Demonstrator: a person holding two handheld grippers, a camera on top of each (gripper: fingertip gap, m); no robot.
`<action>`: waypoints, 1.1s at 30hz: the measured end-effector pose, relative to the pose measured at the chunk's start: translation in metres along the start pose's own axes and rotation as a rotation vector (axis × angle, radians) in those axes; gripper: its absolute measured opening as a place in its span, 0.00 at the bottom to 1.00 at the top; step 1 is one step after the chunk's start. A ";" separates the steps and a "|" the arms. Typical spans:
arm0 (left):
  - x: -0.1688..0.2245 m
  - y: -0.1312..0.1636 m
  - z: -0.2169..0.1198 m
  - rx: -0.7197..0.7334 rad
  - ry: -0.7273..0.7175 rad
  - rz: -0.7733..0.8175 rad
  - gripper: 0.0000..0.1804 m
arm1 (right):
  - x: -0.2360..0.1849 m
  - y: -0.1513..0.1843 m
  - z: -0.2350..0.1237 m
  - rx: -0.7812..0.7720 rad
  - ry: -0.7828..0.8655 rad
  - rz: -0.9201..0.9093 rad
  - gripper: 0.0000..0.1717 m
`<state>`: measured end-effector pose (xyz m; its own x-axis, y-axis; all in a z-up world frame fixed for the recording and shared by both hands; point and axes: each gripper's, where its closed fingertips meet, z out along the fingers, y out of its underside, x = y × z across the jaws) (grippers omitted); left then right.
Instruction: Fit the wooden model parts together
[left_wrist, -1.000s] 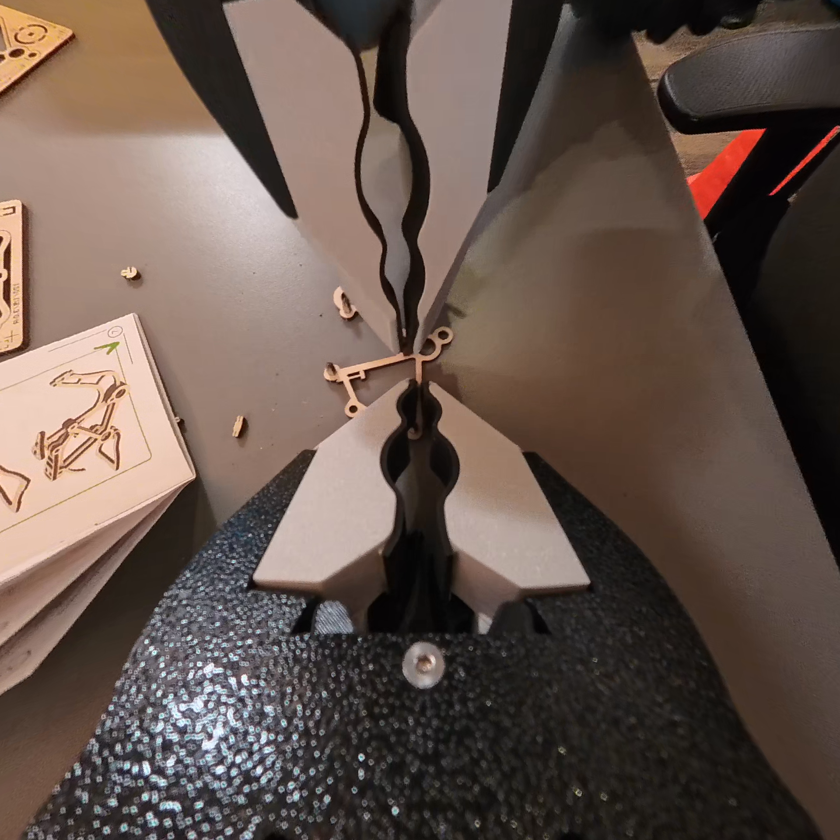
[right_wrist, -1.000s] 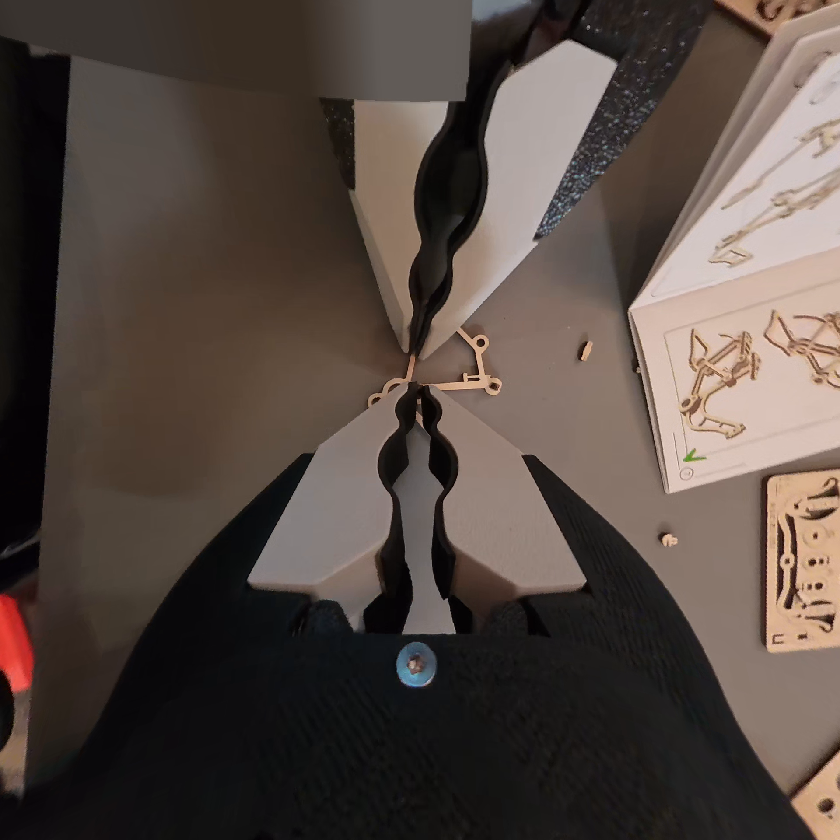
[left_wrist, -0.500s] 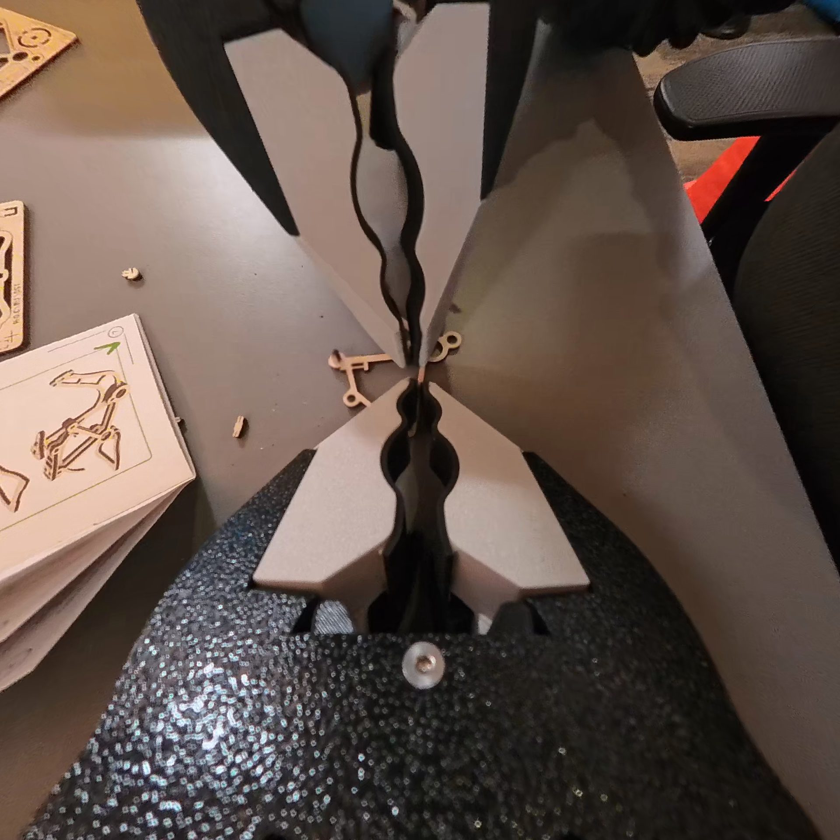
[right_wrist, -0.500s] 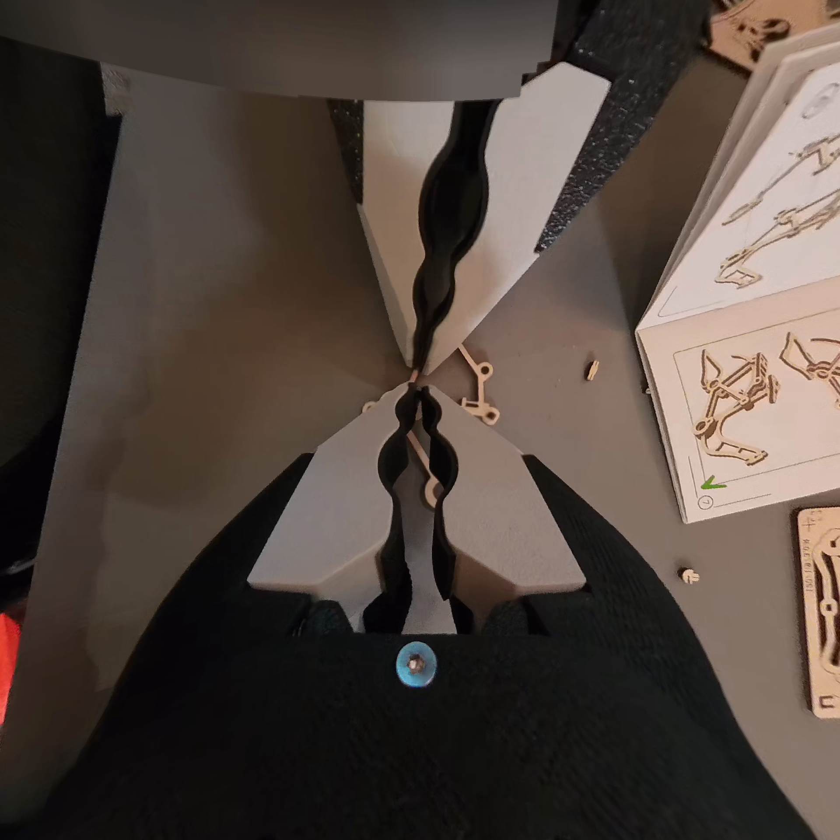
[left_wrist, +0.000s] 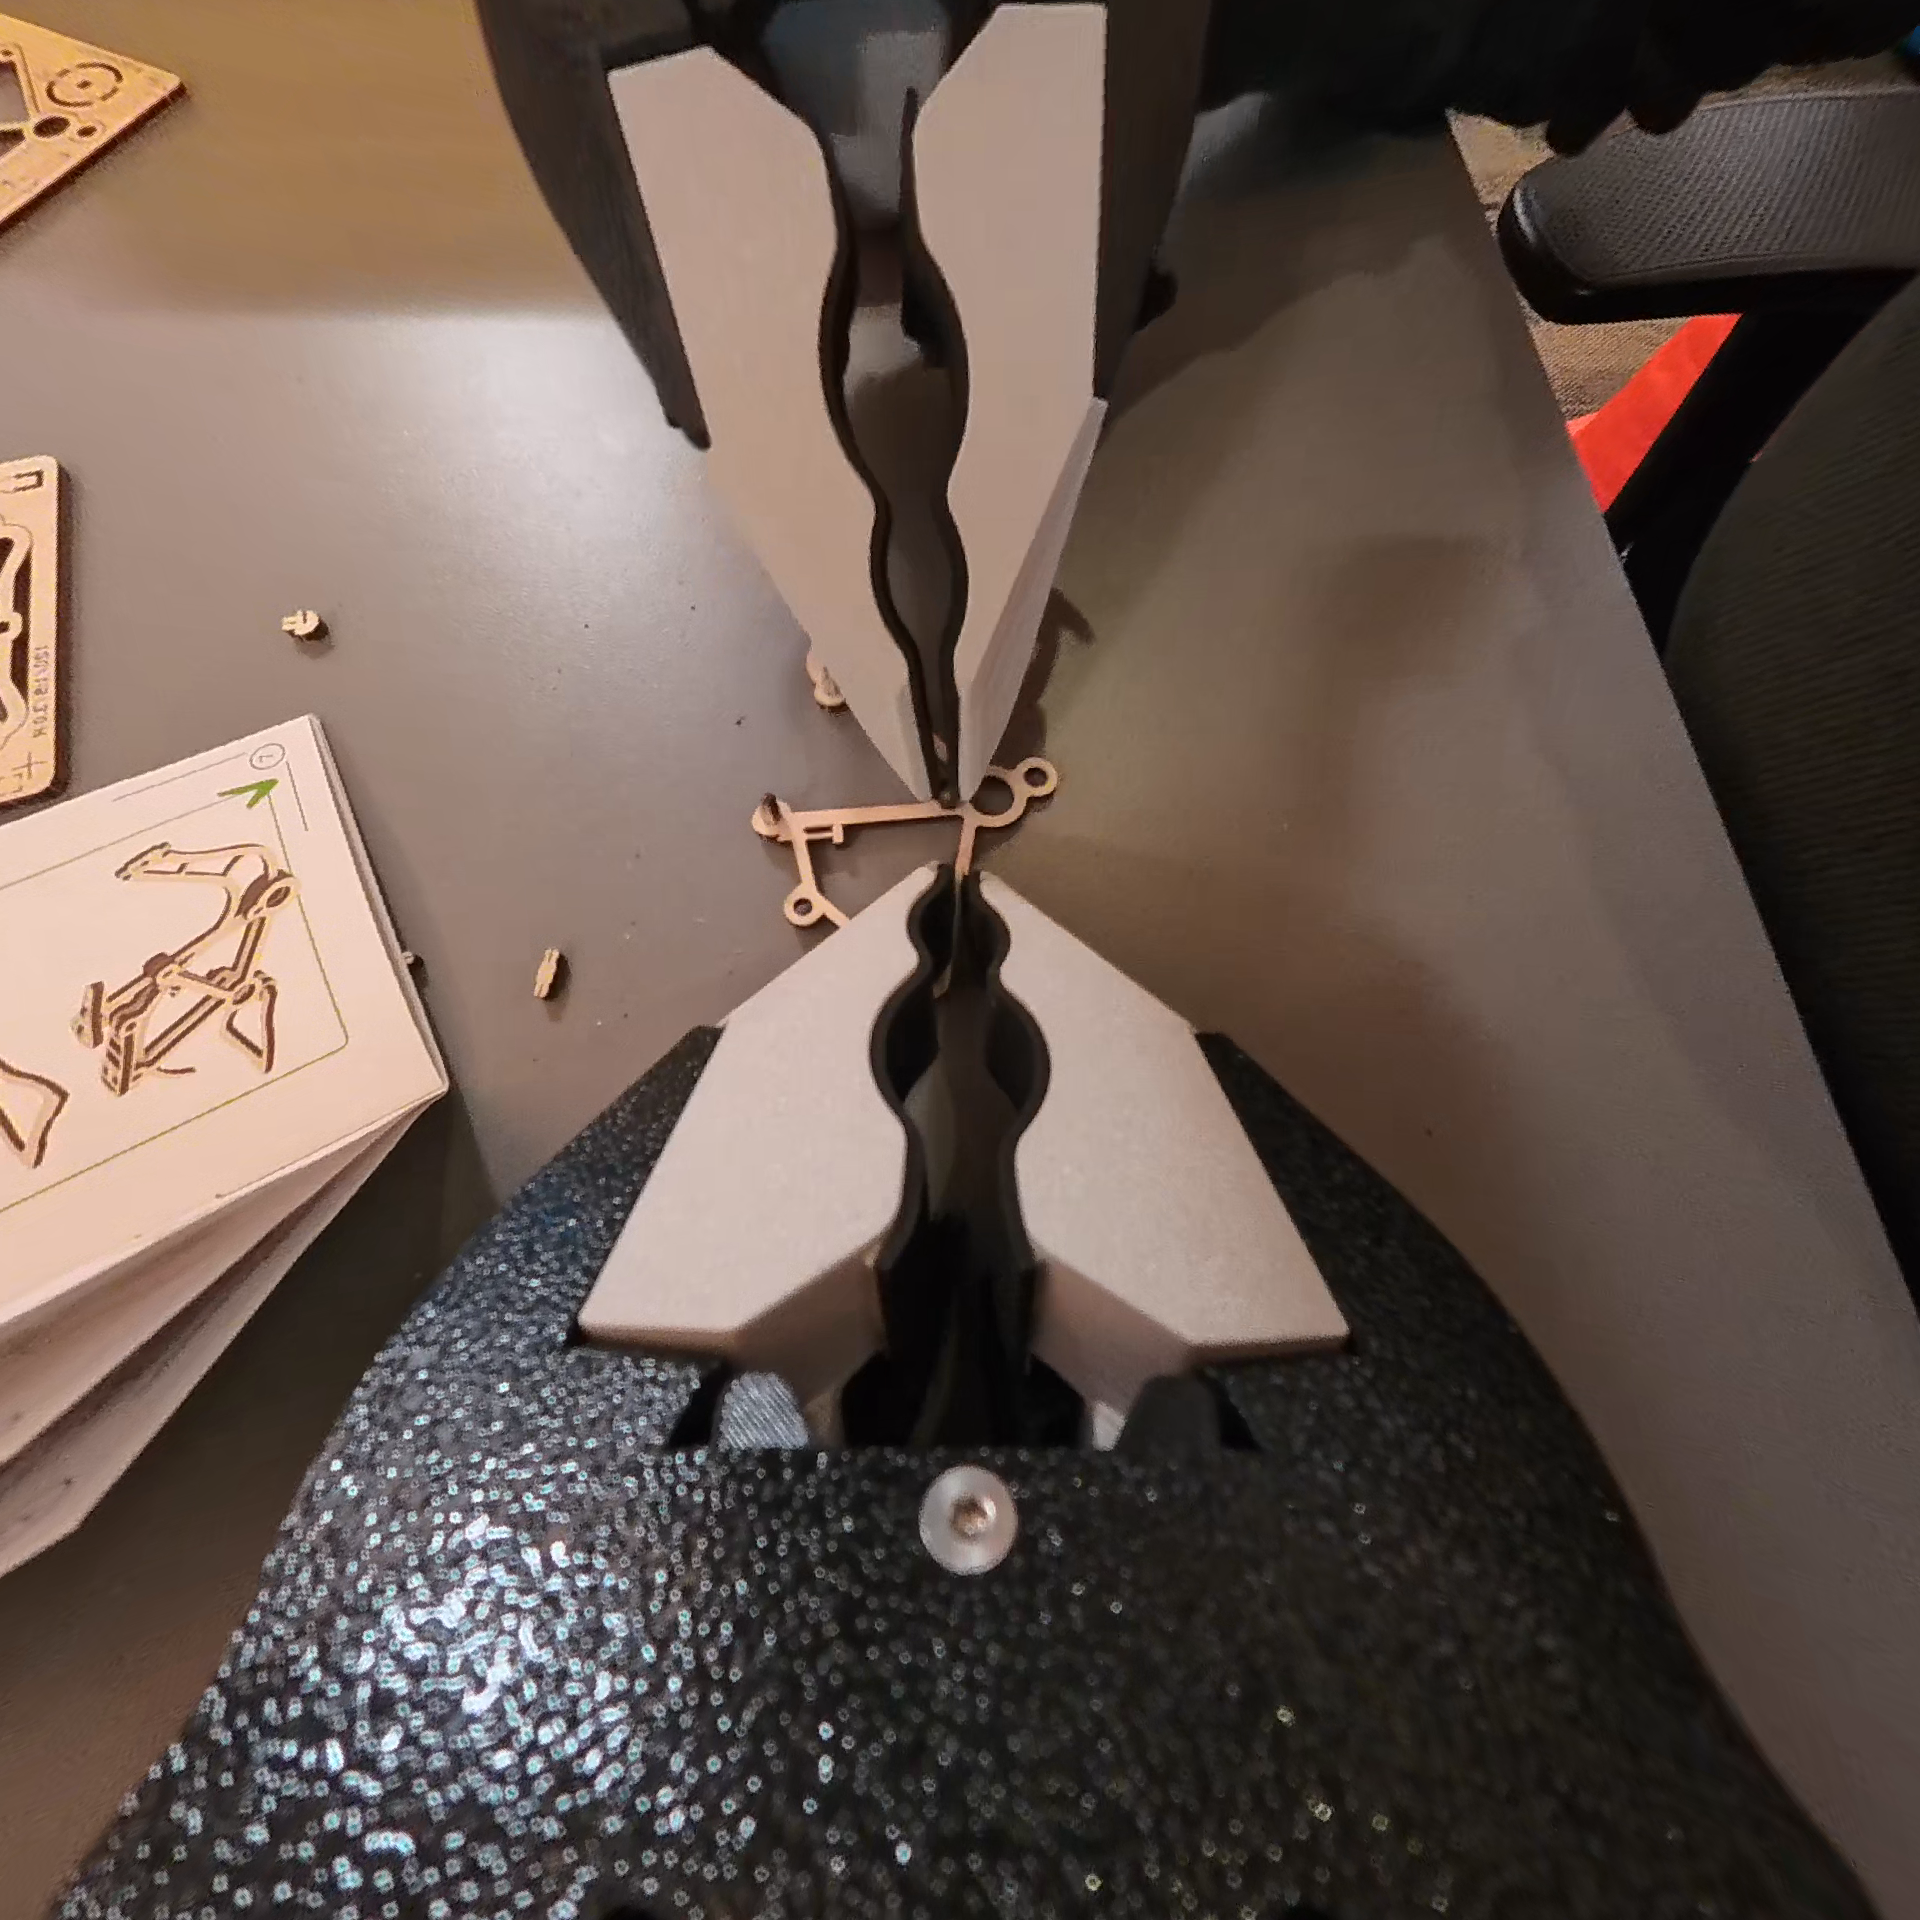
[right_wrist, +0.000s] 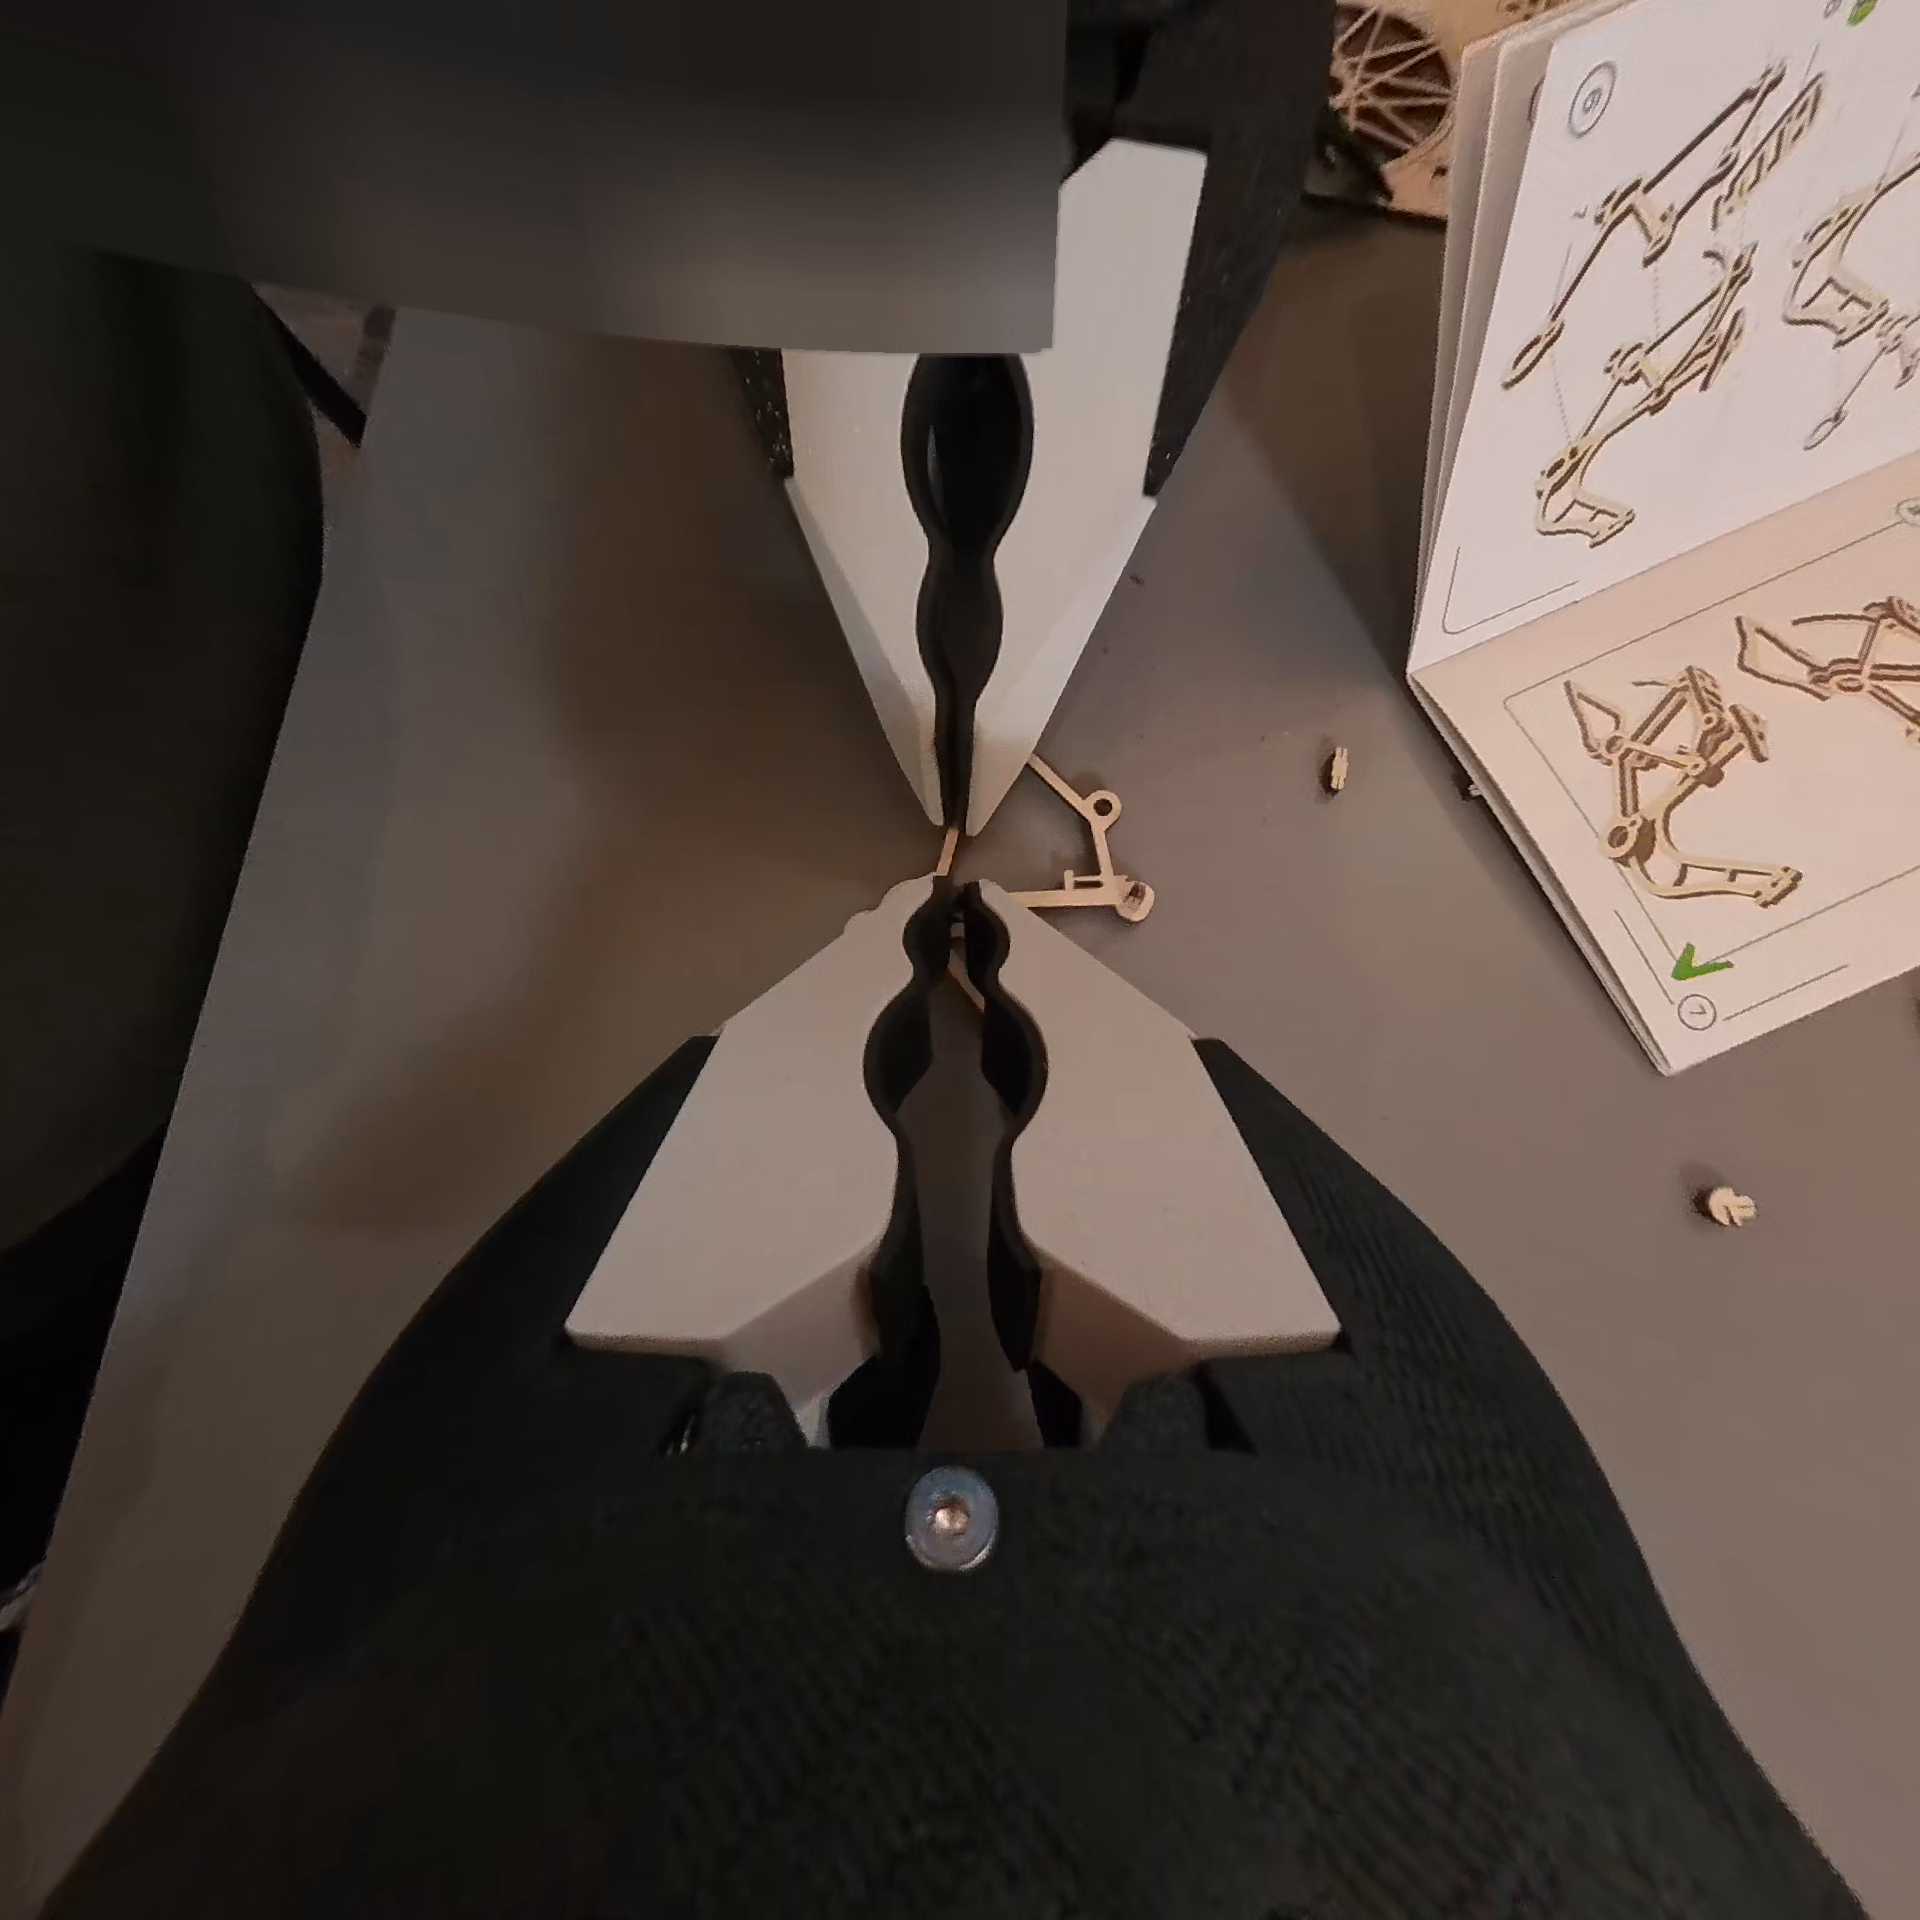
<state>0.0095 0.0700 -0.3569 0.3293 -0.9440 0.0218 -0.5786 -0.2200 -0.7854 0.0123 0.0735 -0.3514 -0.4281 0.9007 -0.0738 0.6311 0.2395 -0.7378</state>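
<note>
Both tongs pinching one thin wooden frame piece (left_wrist: 894, 812), tip to tip

Left gripper (left_wrist: 951, 896) clamps its short stem; right gripper (right_wrist: 951, 894) grips right above, long bar running sideways toward the booklet (left_wrist: 156, 997).

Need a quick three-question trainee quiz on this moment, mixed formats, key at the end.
1. True or false: the left tool and the right tool both pinch the thin wooden frame piece, tip to tip.
2. The instruction booklet is: A) under the frame piece; B) lying open on the table, off to one side; C) held in the left tool.
3. Fill in: the loose small wooden pegs lie on the ____.
Key: 1 true; 2 B; 3 table.
</note>
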 end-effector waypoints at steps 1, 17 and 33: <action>0.000 0.000 0.000 0.000 0.000 0.001 0.00 | 0.000 0.000 0.000 0.009 0.006 0.001 0.00; 0.000 0.000 0.000 -0.001 -0.002 -0.001 0.00 | 0.002 0.001 -0.001 0.069 0.095 -0.105 0.00; 0.000 0.000 0.000 -0.004 -0.003 -0.004 0.00 | 0.000 0.006 -0.004 0.074 0.087 -0.078 0.00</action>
<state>0.0096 0.0702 -0.3573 0.3335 -0.9425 0.0233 -0.5801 -0.2246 -0.7830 0.0190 0.0760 -0.3530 -0.4142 0.9092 0.0414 0.5477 0.2853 -0.7865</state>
